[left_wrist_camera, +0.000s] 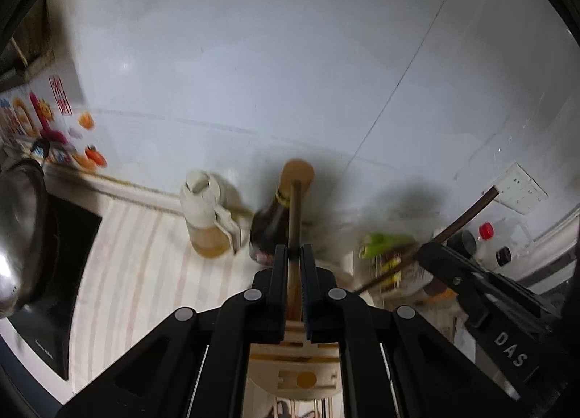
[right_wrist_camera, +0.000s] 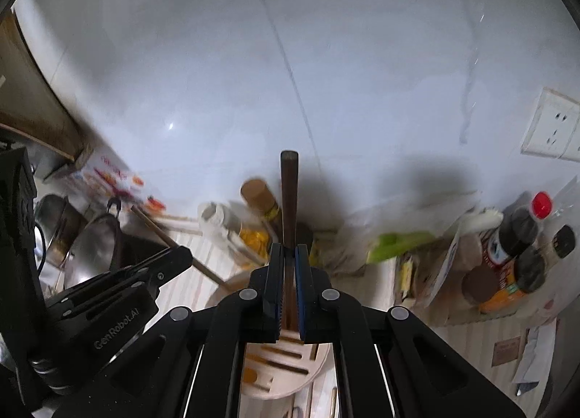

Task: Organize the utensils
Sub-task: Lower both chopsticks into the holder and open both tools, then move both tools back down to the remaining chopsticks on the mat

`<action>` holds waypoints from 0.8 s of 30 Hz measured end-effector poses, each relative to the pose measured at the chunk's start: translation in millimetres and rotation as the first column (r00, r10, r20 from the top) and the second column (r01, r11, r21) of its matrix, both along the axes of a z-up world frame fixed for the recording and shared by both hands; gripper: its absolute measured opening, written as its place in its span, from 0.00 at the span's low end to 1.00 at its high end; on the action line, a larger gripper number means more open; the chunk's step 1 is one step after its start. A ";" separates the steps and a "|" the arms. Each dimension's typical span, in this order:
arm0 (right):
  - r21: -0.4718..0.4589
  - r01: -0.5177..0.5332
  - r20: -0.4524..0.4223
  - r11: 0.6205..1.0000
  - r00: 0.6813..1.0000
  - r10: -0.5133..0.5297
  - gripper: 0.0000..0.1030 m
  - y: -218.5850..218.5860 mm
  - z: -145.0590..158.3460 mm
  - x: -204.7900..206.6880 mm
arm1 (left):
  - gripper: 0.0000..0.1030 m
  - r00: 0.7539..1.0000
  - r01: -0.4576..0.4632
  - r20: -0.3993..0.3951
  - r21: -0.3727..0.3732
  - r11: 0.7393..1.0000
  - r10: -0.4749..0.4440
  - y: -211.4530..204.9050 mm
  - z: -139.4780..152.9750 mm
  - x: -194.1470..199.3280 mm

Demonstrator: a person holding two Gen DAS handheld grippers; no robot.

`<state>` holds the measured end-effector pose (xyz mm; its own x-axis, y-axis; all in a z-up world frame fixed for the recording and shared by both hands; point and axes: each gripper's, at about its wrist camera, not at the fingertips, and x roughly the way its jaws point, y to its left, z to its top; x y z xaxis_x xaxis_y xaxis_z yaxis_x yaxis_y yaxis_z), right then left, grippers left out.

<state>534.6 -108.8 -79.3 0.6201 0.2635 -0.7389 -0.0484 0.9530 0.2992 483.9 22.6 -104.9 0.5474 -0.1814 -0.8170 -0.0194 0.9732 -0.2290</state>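
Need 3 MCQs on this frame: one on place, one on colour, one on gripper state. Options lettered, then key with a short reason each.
1. Where is the slotted wooden holder?
A. Directly below the left gripper
B. Against the wall socket
C. On the stove

2. What colour is the cap of the clear bottle at far right in the right wrist view?
A. Green
B. Red
C. Yellow

3. What is the state of the right gripper?
A. Wide open, empty
B. Shut on a dark wooden handle
C. Shut on a bottle

Key:
1 A: the holder's slotted top shows just under the left gripper, whose fingers are shut on a light wooden handle.
2 B: the cap is plainly red.
3 B: the handle rises from between the closed fingers.
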 end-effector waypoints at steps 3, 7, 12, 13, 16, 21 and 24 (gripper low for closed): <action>0.053 -0.015 -0.073 0.998 0.997 0.019 0.09 0.9 -15.8 7.3 | 0.11 0.999 -0.006 -0.033 -0.029 1.000 0.005 5.6 3.0 -4.9; 0.104 0.019 -0.056 0.994 0.998 -0.014 0.34 -0.8 -19.8 5.4 | 0.79 0.999 -0.047 0.027 0.021 0.999 0.047 14.9 21.9 -18.2; 0.126 0.087 -0.024 0.988 0.996 -0.084 0.52 -41.4 -19.8 -14.6 | 0.98 0.993 -0.085 0.083 0.058 0.995 0.080 27.9 36.6 -36.5; 0.119 0.097 -0.018 0.988 0.995 -0.095 0.57 -47.3 -21.1 -21.7 | 1.00 0.991 -0.093 0.102 0.071 0.993 0.086 28.9 37.4 -44.6; 0.086 0.124 0.000 0.989 0.992 -0.124 0.73 -62.4 -31.4 -41.5 | 1.00 0.985 -0.127 0.133 0.133 0.983 0.109 31.2 34.1 -61.6; 0.029 0.162 0.006 0.986 0.987 -0.162 0.96 -65.1 -56.8 -71.6 | 1.00 0.984 -0.152 0.119 0.159 0.975 0.134 32.7 8.7 -90.0; 0.020 0.172 -0.013 0.985 0.985 -0.172 0.97 -69.1 -81.4 -89.1 | 1.00 0.986 -0.156 0.078 0.164 0.974 0.145 31.1 -16.7 -104.6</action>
<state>445.5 -177.9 -160.7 0.6491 0.1695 -0.7416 0.1191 0.9402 0.3191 379.3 53.7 -121.6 0.6112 0.0448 -0.7902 -0.1588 0.9850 -0.0670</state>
